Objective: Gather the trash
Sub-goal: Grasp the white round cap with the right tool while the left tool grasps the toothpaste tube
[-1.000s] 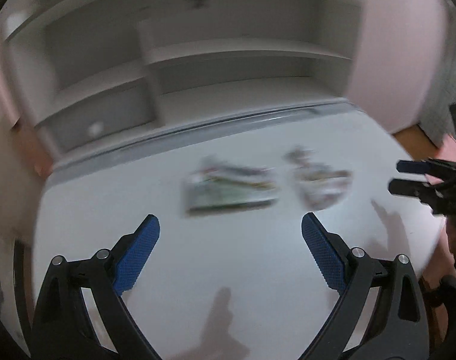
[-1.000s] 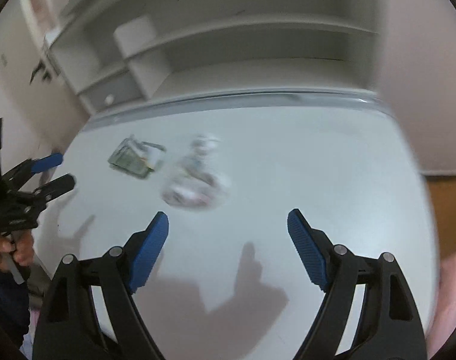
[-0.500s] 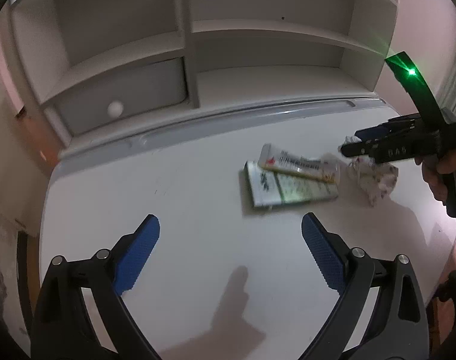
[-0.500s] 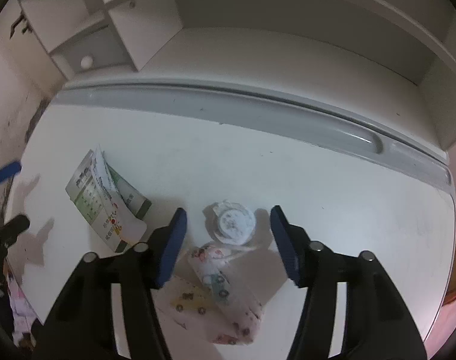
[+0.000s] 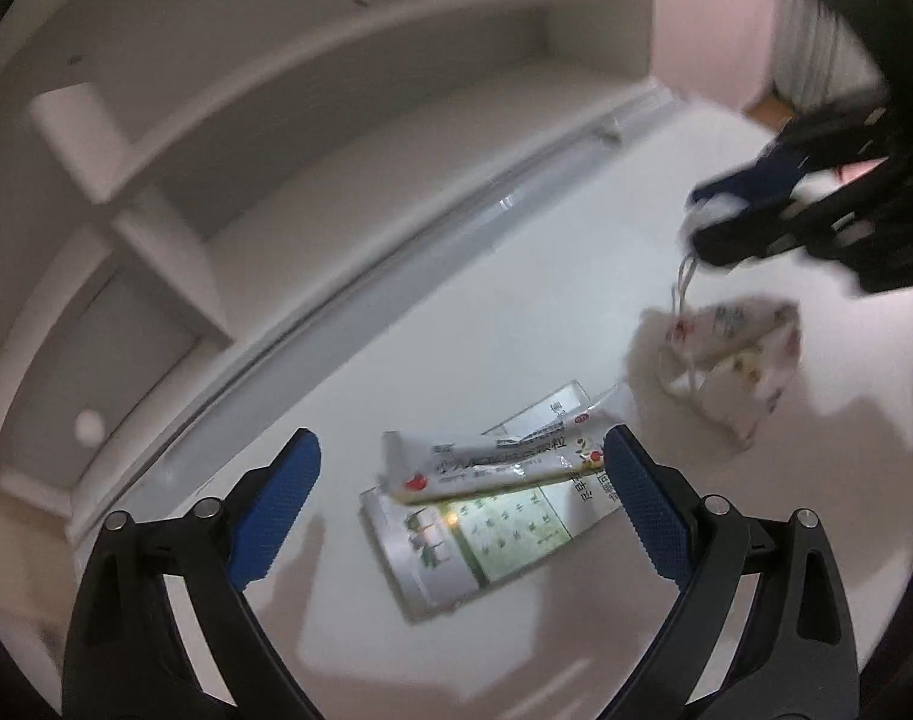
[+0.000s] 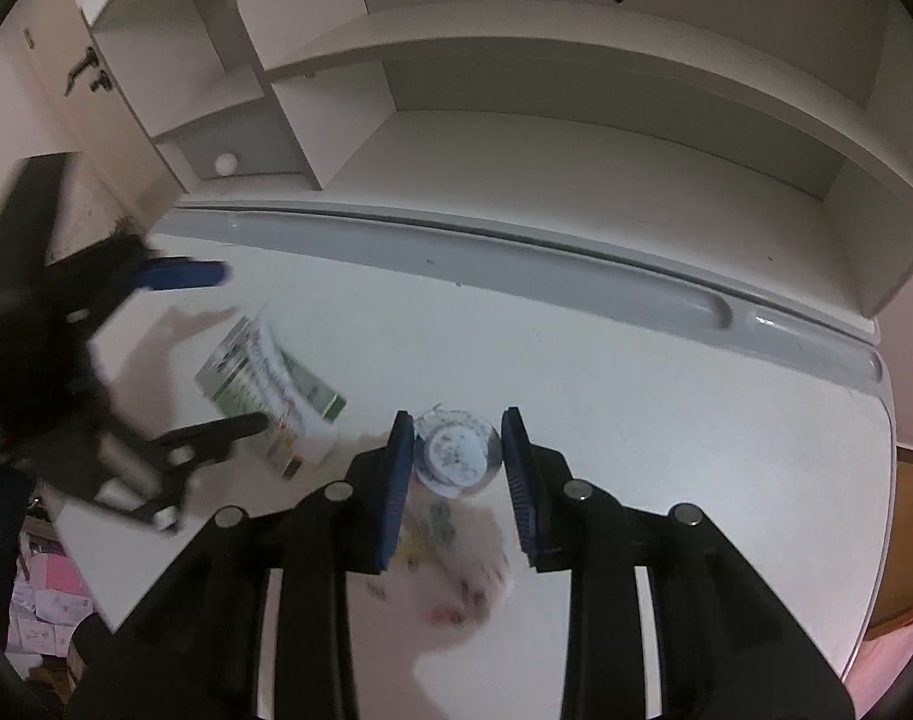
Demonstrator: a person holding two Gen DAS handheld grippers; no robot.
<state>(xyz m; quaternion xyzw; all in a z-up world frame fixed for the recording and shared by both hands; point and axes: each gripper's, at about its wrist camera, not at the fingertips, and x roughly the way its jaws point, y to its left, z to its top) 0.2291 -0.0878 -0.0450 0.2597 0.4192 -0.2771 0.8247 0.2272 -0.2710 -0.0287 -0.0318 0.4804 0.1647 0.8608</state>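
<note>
Right gripper (image 6: 453, 450): ribbed blue pads are closing around a small round crumpled wad (image 6: 456, 450) of white, speckled material, which is sitting between them on the smooth white desk (image 6: 666, 420); contact on either side is not clear. A soft printed face mask (image 5: 732, 360), folded, with thin elastic loops, is lying just below it.

Left gripper (image 5: 462, 492): jaws are standing wide apart, gripping nothing, hovering over a flat rectangular green-and-white carton (image 5: 486, 540). A glossy, elongated sachet (image 5: 492, 462) is resting across the carton's top.

Background: matte white shelving (image 6: 576, 90) with a round drawer knob (image 6: 225, 163).
</note>
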